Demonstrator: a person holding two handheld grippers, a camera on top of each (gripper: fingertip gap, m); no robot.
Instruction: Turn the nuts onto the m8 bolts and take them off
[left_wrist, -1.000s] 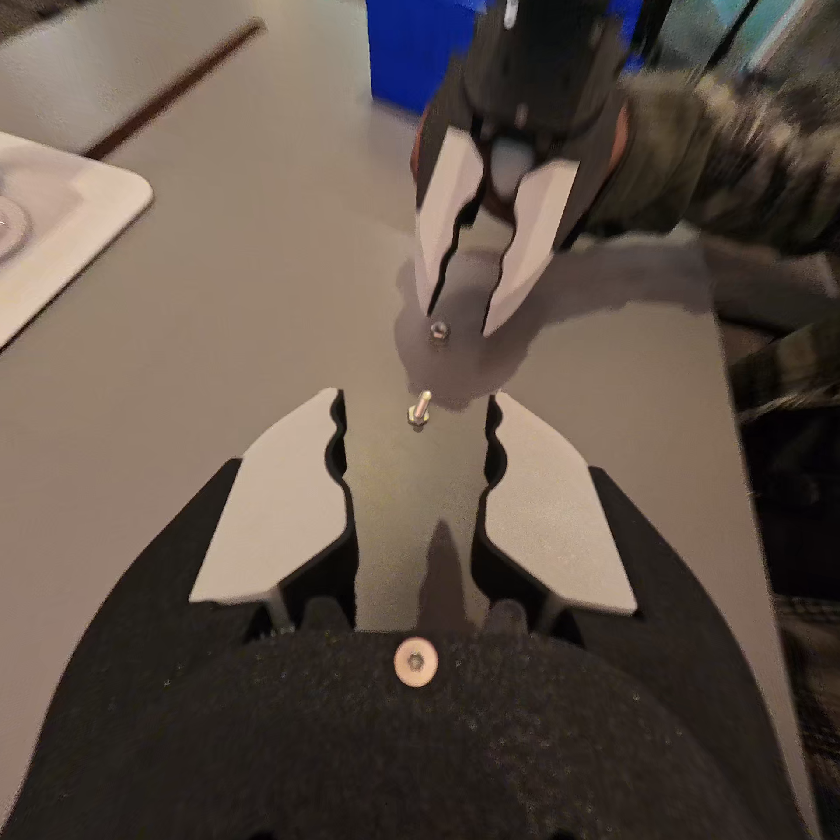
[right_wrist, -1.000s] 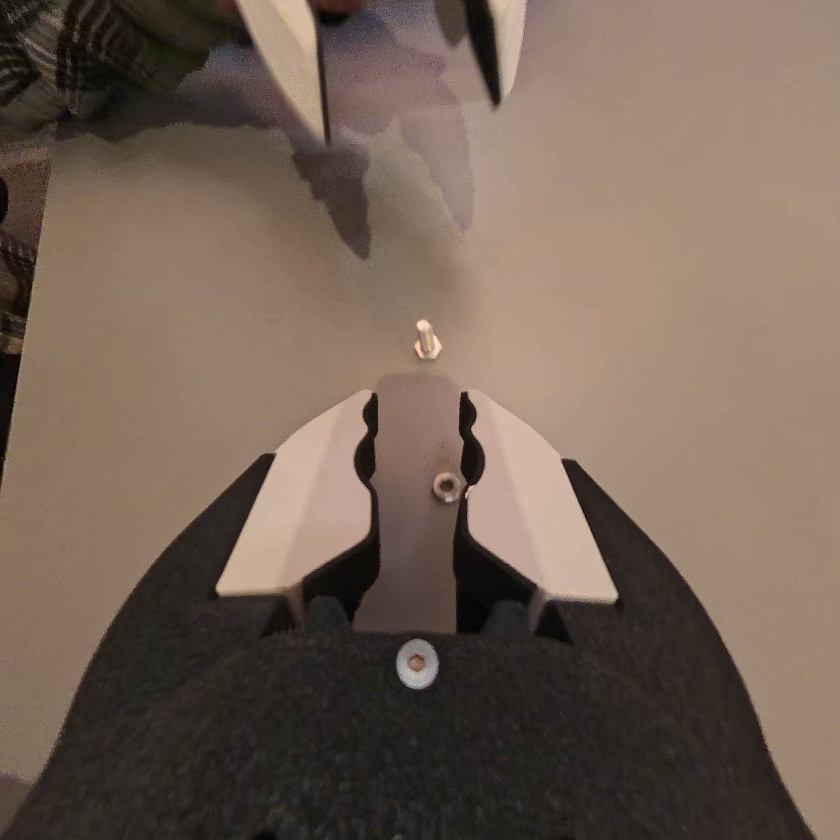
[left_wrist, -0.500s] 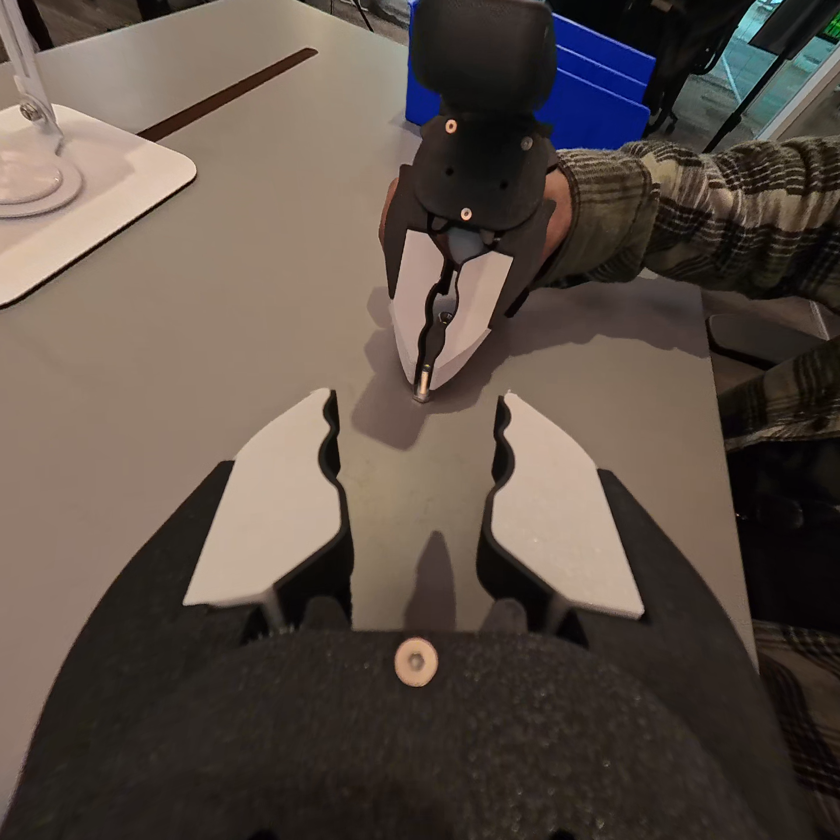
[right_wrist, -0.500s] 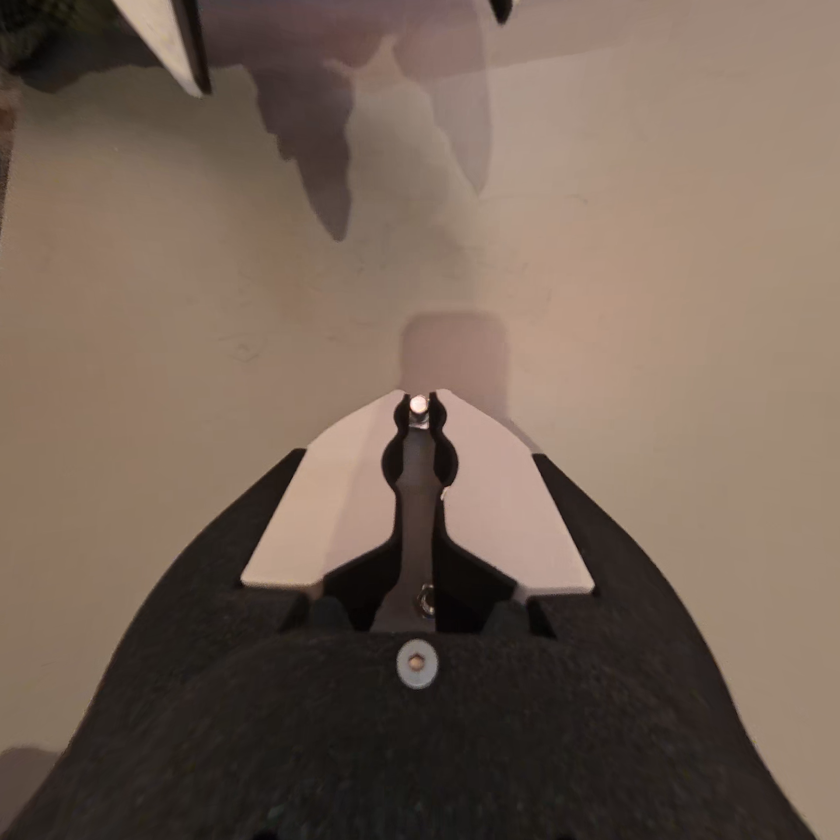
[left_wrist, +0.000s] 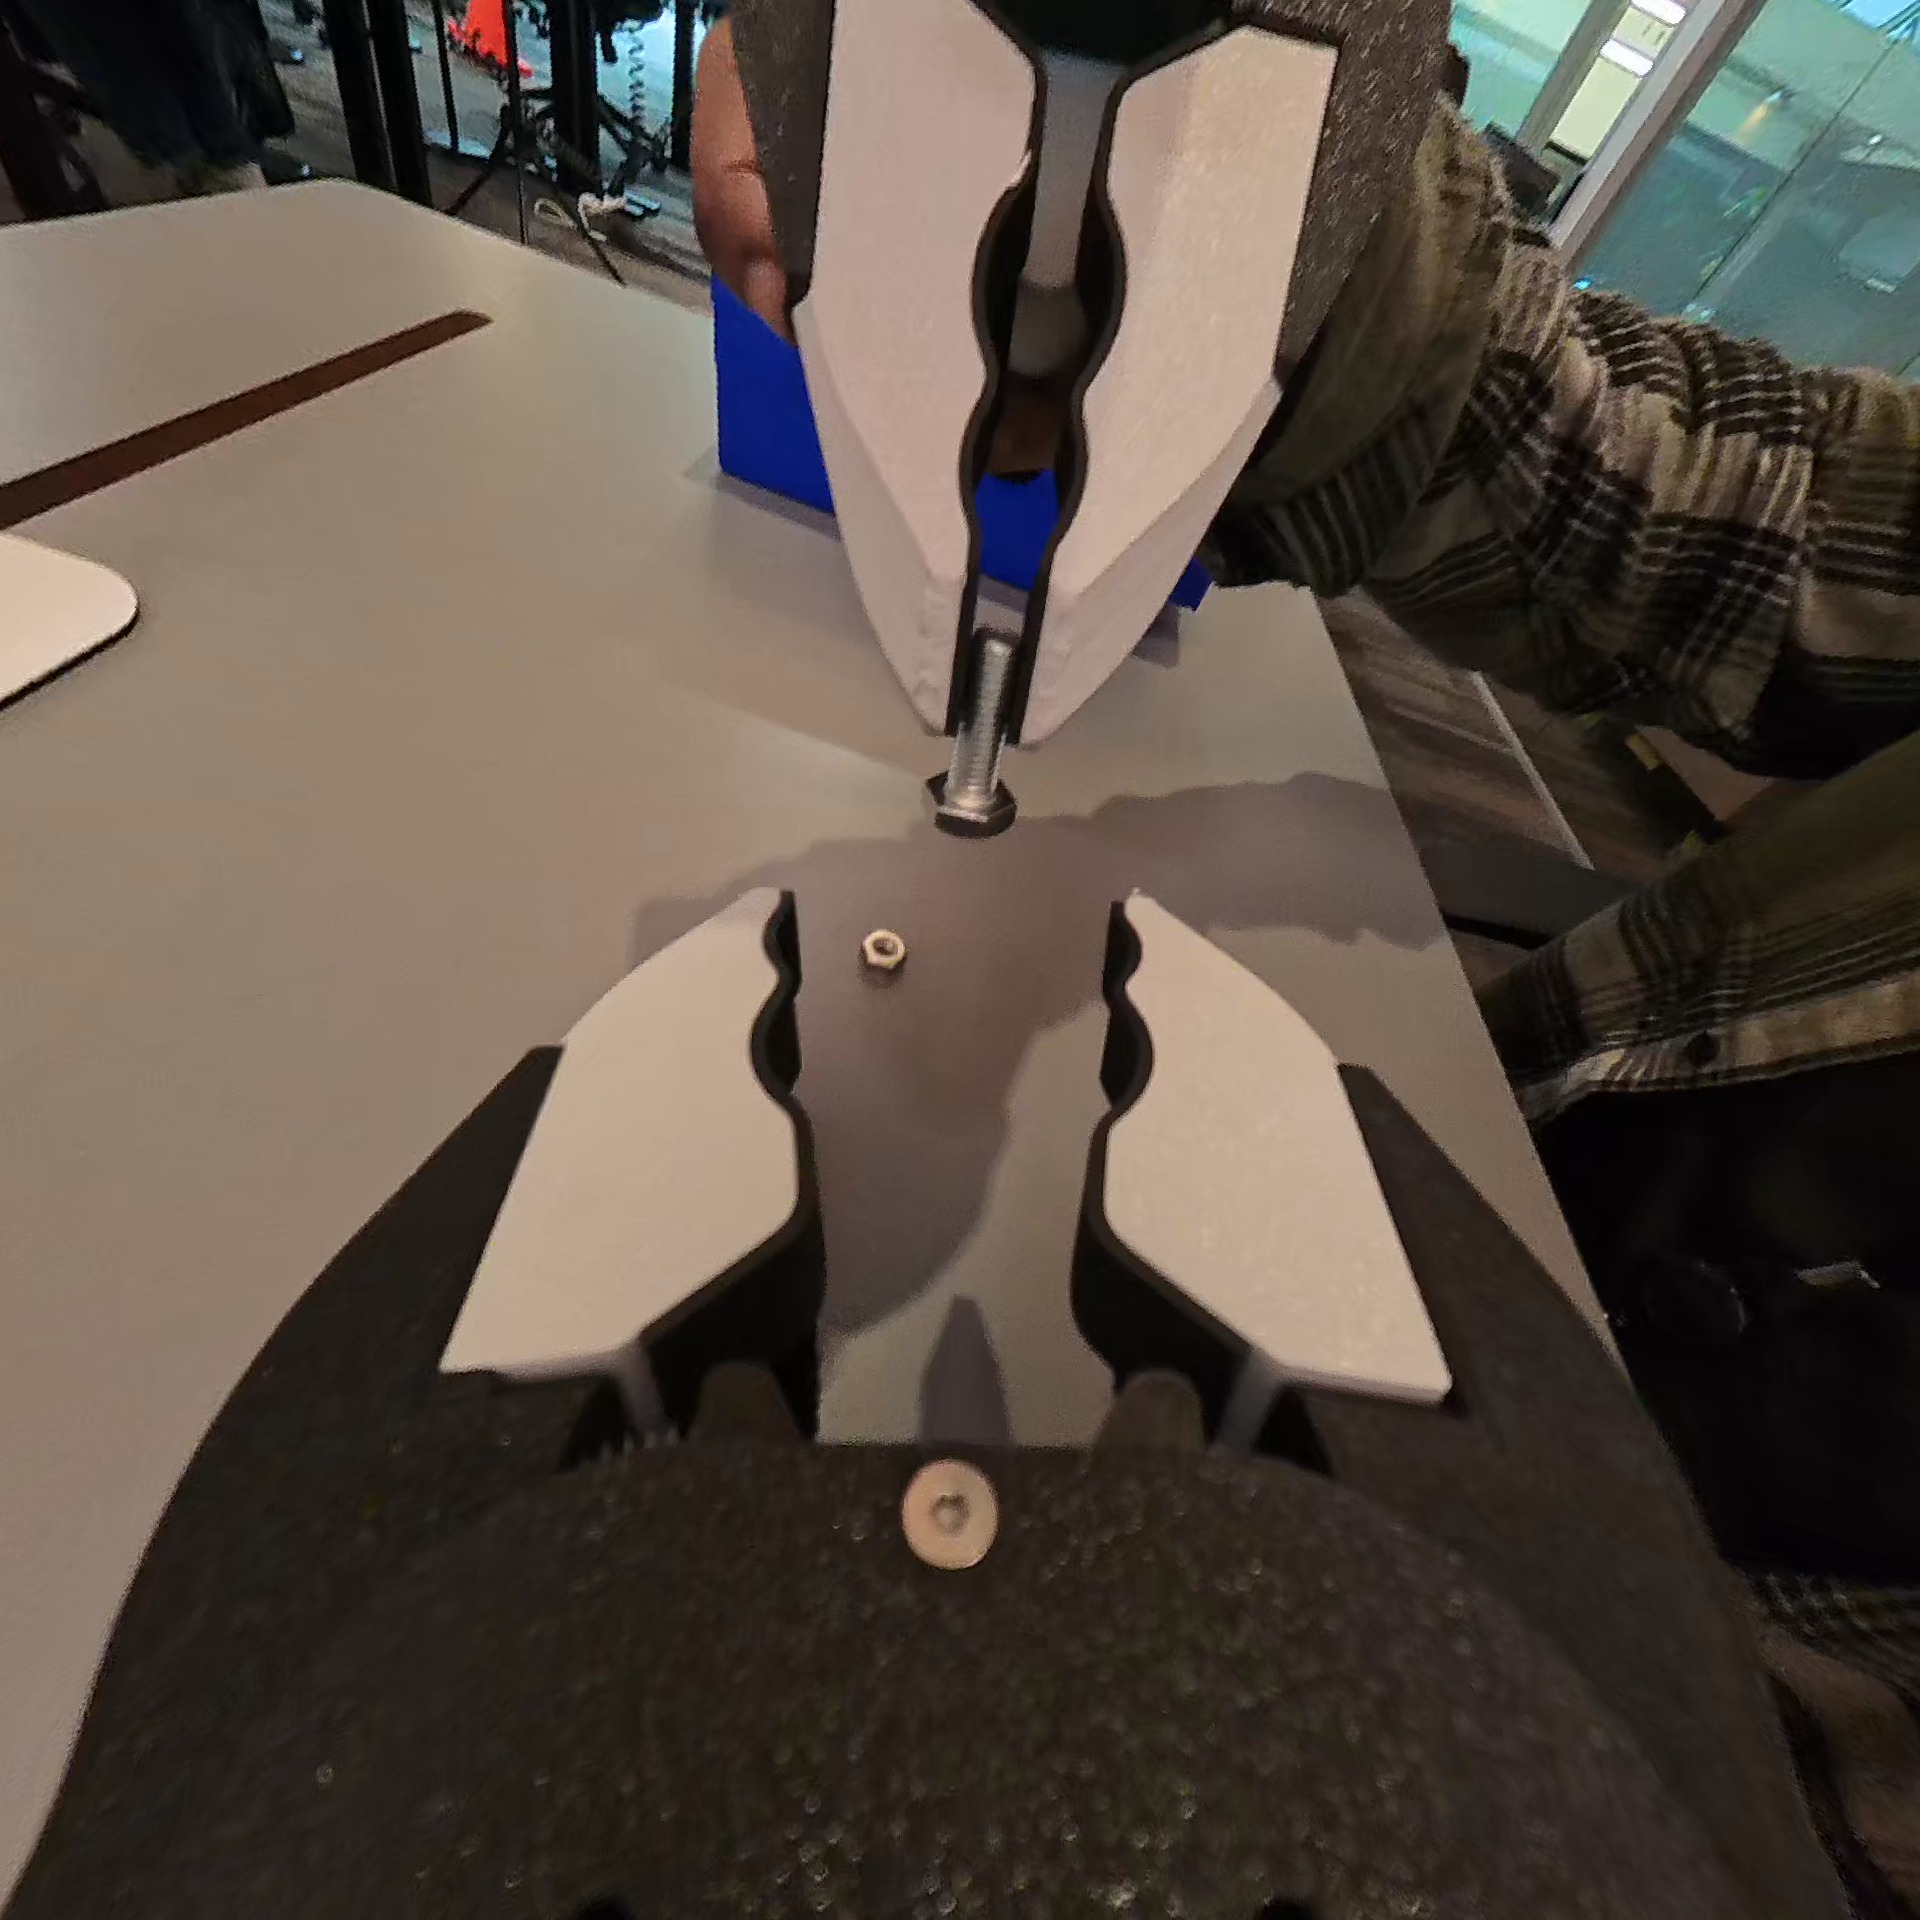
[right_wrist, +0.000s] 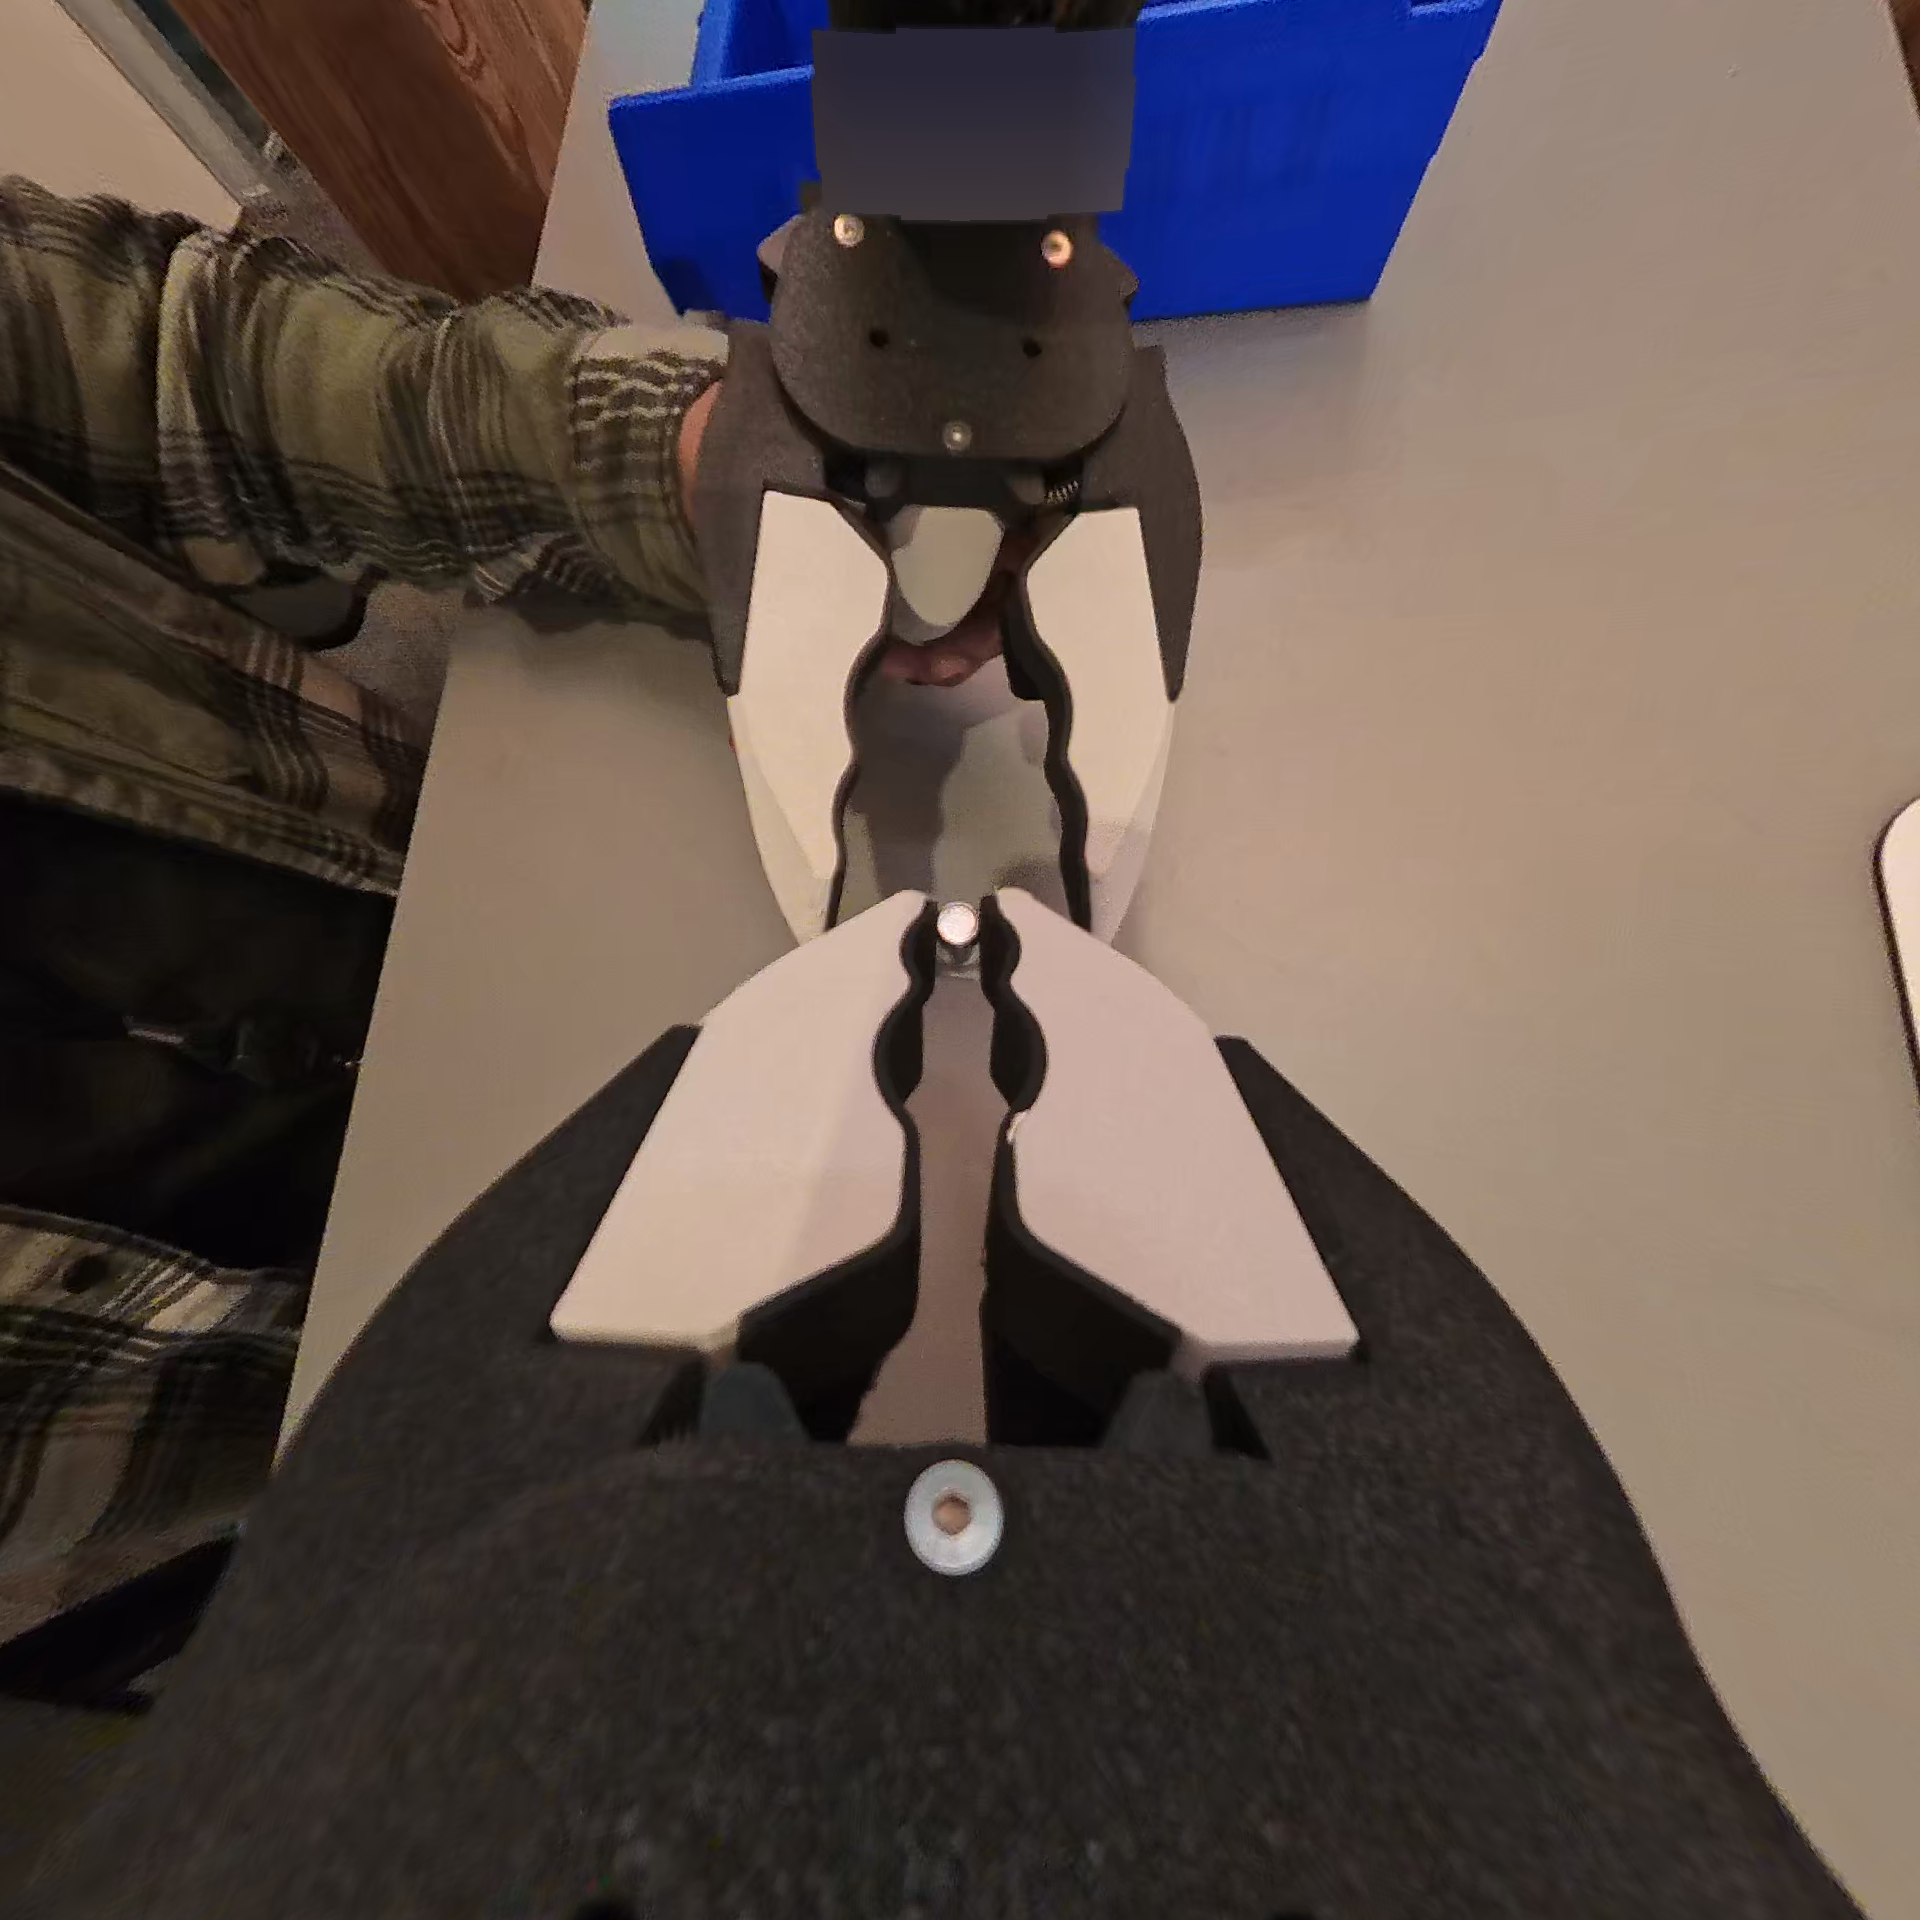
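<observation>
Right now the nut (left_wrist: 885, 948) lies flat on the tabletop (left_wrist: 416, 727), just ahead of the left gripper (left_wrist: 945, 935), nearer its left finger, whose fingers stand wide apart and empty. Beyond it, the right gripper (left_wrist: 987, 717) is clamped on the shank of the bolt (left_wrist: 982, 727), whose long axis stands upright, head down. The left gripper is nearer the nut.

bolt (right_wrist: 956, 925) shank: hidden from the right wrist view; only its end face shows between the closed fingertips
blue bin (right_wrist: 1288, 156): far end cut by the top edge
white pad (left_wrist: 52, 623): mostly cut off at the left edge
</observation>
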